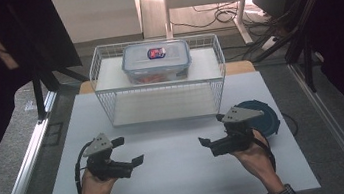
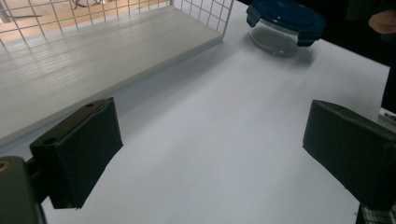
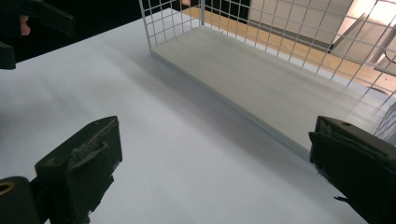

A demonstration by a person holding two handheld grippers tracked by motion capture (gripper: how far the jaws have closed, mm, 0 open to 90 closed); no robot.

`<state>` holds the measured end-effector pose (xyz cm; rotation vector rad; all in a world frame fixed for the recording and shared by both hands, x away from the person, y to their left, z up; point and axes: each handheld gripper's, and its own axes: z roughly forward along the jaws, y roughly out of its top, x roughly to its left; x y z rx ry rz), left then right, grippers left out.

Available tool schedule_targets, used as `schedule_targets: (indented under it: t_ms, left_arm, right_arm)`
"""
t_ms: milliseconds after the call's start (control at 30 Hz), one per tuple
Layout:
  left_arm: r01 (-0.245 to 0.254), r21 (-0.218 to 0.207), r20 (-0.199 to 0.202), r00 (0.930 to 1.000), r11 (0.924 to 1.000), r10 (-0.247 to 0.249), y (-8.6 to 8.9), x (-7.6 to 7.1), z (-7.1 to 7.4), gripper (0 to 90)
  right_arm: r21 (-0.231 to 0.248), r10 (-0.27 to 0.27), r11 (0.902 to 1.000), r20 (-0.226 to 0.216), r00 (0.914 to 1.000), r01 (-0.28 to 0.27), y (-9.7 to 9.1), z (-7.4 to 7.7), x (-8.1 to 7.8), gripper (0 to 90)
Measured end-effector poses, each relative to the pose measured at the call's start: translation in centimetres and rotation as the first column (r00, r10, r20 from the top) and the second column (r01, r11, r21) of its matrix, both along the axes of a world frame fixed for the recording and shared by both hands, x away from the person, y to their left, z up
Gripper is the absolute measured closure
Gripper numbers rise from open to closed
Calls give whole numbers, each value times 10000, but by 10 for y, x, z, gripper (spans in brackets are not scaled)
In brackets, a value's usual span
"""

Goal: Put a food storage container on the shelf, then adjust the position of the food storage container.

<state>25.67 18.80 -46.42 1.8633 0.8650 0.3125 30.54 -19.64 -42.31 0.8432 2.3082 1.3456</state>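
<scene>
High view shows the left claw (image 1: 134, 150) and the right claw (image 1: 209, 130) both spread wide with nothing between their jaws, held low over the near half of the white tabletop (image 1: 180, 176) and pointing inward at each other. Nearest to the right claw is a round clear tub with a dark blue clip lid (image 1: 263, 115), which stands by the tabletop's right edge, just behind that hand; the left gripper view shows it too (image 2: 285, 25). It looks empty, so probably light, stiff and rather slick-walled; a hold across the lid's rim or clips seems safest. Beyond, at the far edge, a wire rack (image 1: 158, 86) carries a rectangular lidded box (image 1: 156, 61) on its upper shelf; that box seems filled and likely heavier.
</scene>
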Motion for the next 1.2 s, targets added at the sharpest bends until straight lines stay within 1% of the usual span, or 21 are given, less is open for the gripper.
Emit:
schedule_targets:
  t_ms: [67, 133, 267, 333, 400, 467, 533, 600, 700, 767, 900, 967, 1100, 1167, 1200]
  left_arm:
    - [15, 12, 17, 10000, 10000, -15, -1, -4, -4, 35]
    - [-14, 190, 14, 10000, 9998, 14, -2, -8, -11, 35]
    - [-179, 648, 11, 9998, 9977, 179, -4, -13, -24, 34]
    - [-241, 644, 97, 9997, 9976, 235, -4, -15, -31, 36]
    - [-181, 625, 156, 9997, 9979, 171, -5, -18, -37, 41]
    - [-166, 771, 141, 9998, 9969, 155, -6, -20, -41, 42]
    - [-149, 884, 58, 9999, 9960, 144, -6, -21, -45, 42]
    - [-158, 919, -1, 9999, 9956, 158, -6, -21, -47, 42]
    - [-215, 861, 13, 9998, 9961, 215, -4, -21, -47, 41]
    - [-232, 794, -23, 9997, 9966, 234, -3, -20, -48, 42]
    - [-237, 809, -89, 9997, 9964, 245, -2, -19, -49, 42]
    - [-229, 865, -79, 9997, 9960, 237, -2, -19, -49, 43]
    - [-222, 908, -74, 9997, 9956, 230, -2, -20, -50, 43]
    - [-237, 918, -78, 9997, 9955, 245, -2, -20, -50, 43]
    - [-248, 922, -88, 9996, 9954, 257, -2, -20, -50, 43]
  right_arm:
    - [115, -47, 9999, 71, 10000, 46, -2, -5, -4, 22]
    - [158, -39, 9999, 59, 10000, 38, -3, -10, -7, 22]
    - [-3, -30, 10000, 158, 9999, 30, -3, -21, -16, 23]
    - [-166, -35, 9999, 192, 9998, 38, -4, -29, -20, 23]
    - [-351, -21, 9994, 73, 10000, 24, -5, -37, -24, 23]
    - [-439, -62, 9990, -1, 10000, 62, -7, -46, -26, 23]
    - [-477, -64, 9988, -284, 9996, 51, -9, -54, -27, 23]
    - [-644, -103, 9979, -445, 9990, 74, -10, -60, -26, 23]
    - [-573, -215, 9982, -543, 9983, 184, -12, -60, -25, 23]
    - [-505, -391, 9981, -601, 9974, 361, -14, -59, -23, 18]
    - [-468, -778, 9961, -613, 9951, 750, -18, -58, -20, 0]
    - [-398, -1148, 9929, -774, 9904, 1120, -22, -56, -17, 0]
    - [-83, -1334, 9910, -1361, 9817, 1335, -31, -51, -10, 0]
    - [-65, -1469, 9890, -1446, 9785, 1475, -37, -48, -7, 2]
    - [-63, -1574, 9874, -1427, 9772, 1581, -40, -46, -5, 33]
